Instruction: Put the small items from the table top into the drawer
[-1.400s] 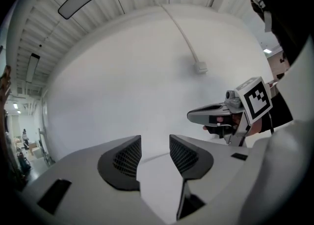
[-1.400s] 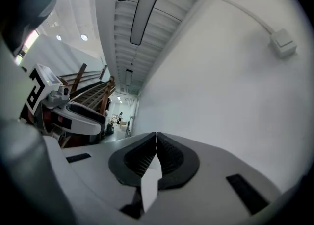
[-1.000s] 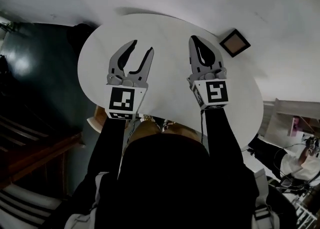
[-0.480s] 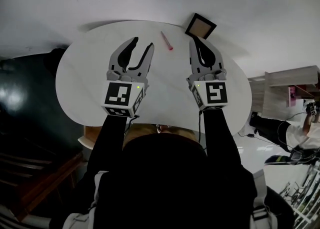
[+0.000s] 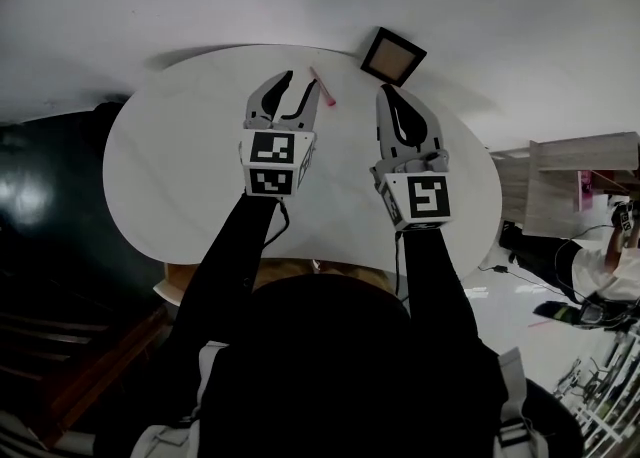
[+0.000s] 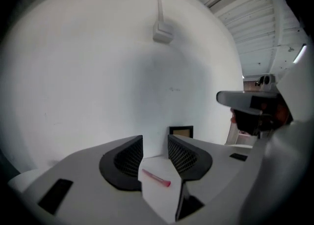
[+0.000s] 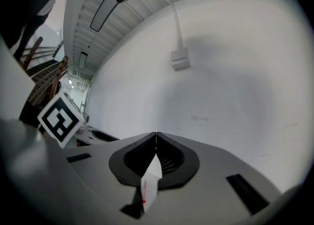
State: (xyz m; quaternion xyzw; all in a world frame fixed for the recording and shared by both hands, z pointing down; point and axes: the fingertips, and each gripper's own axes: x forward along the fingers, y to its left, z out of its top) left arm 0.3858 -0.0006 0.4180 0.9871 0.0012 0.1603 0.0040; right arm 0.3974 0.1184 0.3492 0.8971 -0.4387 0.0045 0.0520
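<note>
Since earlier frame, left gripper (image 5: 298, 92) advancing onto stick (image 6: 156, 178); jaws narrowing, still released. Stick lying slantwise across gap, on desk (image 5: 180, 166). Right gripper (image 7: 156, 136) trailing, jaws clenched, empty.

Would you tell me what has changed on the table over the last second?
The left gripper moved forward toward the pink stick, its jaws just closing a little; the stick lies on the table below their gap, ungripped. The right gripper stayed shut and empty; the picture frame has not moved.
</note>
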